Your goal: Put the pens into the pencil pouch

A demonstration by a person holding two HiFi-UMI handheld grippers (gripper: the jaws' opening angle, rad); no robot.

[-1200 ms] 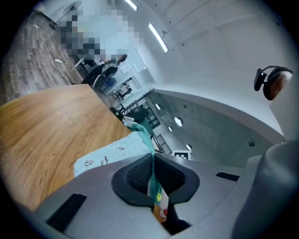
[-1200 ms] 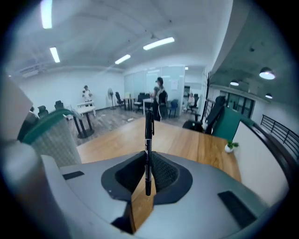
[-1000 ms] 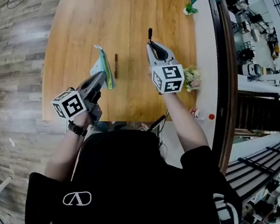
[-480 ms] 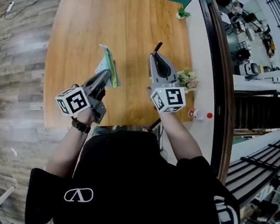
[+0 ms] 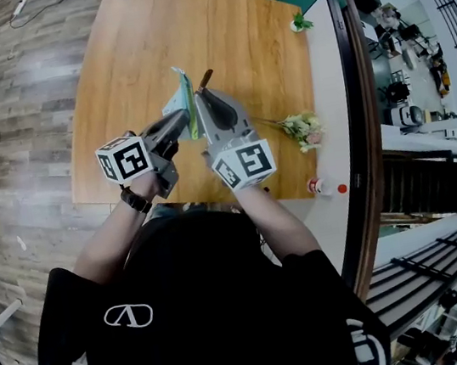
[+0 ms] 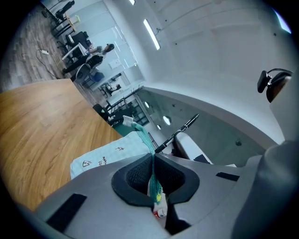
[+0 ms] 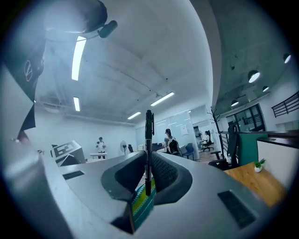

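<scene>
Over the wooden table [image 5: 123,56], my left gripper [image 5: 185,118] is shut on the mesh edge of a pale green pencil pouch [image 5: 180,99], which it holds up on edge. In the left gripper view the pouch [image 6: 105,156] hangs from the jaws [image 6: 153,158], its mouth turned toward the right gripper. My right gripper [image 5: 202,97] is shut on a black pen [image 5: 206,77] right beside the pouch's top. The pen [image 7: 148,144] stands upright between the jaws [image 7: 148,163], with the pouch's striped edge [image 7: 140,201] just below. From the left gripper the pen [image 6: 177,132] slants over the pouch.
A bunch of flowers [image 5: 302,128] lies near the table's right edge. A small potted plant [image 5: 299,21] sits at the far right corner. A red-capped bottle [image 5: 324,185] stands on the white counter to the right. Wooden floor lies to the left.
The right gripper swung left with the pen, from the table's right side to the pouch. The left gripper lifted the pouch a little. The brown pen beside the pouch is out of sight.
</scene>
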